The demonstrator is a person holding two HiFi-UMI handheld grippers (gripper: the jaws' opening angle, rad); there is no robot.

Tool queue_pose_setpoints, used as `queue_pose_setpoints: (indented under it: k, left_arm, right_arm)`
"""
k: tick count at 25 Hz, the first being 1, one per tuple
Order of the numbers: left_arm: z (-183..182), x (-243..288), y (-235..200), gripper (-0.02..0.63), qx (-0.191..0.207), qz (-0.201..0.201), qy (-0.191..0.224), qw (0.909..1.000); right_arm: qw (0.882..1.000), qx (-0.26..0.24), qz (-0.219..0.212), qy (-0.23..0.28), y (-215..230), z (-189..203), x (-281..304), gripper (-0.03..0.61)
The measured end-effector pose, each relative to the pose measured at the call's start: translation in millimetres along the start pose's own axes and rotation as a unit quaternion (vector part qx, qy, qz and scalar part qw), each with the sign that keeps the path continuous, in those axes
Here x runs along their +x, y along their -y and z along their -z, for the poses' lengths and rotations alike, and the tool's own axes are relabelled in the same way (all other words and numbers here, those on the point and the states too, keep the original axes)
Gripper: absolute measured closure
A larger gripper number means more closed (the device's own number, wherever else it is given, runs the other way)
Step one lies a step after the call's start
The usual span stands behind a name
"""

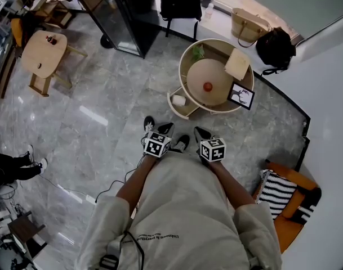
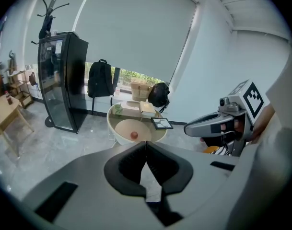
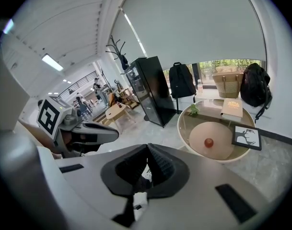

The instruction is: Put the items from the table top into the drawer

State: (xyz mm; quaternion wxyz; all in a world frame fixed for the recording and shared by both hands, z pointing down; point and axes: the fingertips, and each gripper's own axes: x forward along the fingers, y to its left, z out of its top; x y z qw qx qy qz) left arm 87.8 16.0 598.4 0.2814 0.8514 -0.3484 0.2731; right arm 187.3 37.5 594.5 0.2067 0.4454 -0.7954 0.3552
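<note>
Now | round table (image 1: 183, 66) on grey glossy floor (image 1: 92, 117) | left gripper (image 2: 146, 147), right gripper (image 3: 147, 151) jaws clenched, empty

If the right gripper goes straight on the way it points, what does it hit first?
The right gripper would probably meet the grey floor, short of the round table; depth is unclear.

Your round table (image 1: 184, 69) has a pale cream rim and a tan inner top, and the ball (image 1: 208, 86) on it is red. The picture frame (image 1: 241, 96) is black, around a black deer on white. The cushion (image 1: 277, 192) is striped black and white on an orange chair (image 1: 286, 226). Your 2 tools, left gripper (image 2: 146, 150) and right gripper (image 3: 147, 155), are grey, with black inside the jaws.
</note>
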Motion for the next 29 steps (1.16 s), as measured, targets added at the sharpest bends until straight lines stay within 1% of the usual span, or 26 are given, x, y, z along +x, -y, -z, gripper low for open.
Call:
queue_pose_setpoints:
  k: [6, 13, 18, 29]
  left_arm:
    - [-2, -3, -4, 0.594, -0.002, 0.001, 0.003, 1.0]
    - [-6, 2, -5, 0.594, 0.003, 0.008, 0.0, 1.0]
    - [-10, 3, -10, 0.594, 0.004, 0.007, 0.0, 1.0]
    - [-10, 1, -21, 0.594, -0.001, -0.002, 0.006, 1.0]
  right_arm:
    - [1.0, -0.013, 0.003, -0.006, -5, -1, 2, 0.545]
    - [1.0, -0.006, 0.01, -0.003, -2, -4, 2, 0.545]
    - [1.0, -0.015, 0.009, 0.001, -4, -9, 5, 0.543]
    - [1.0, -0.003, 0.005, 0.005, -3, -11, 11, 0.543]
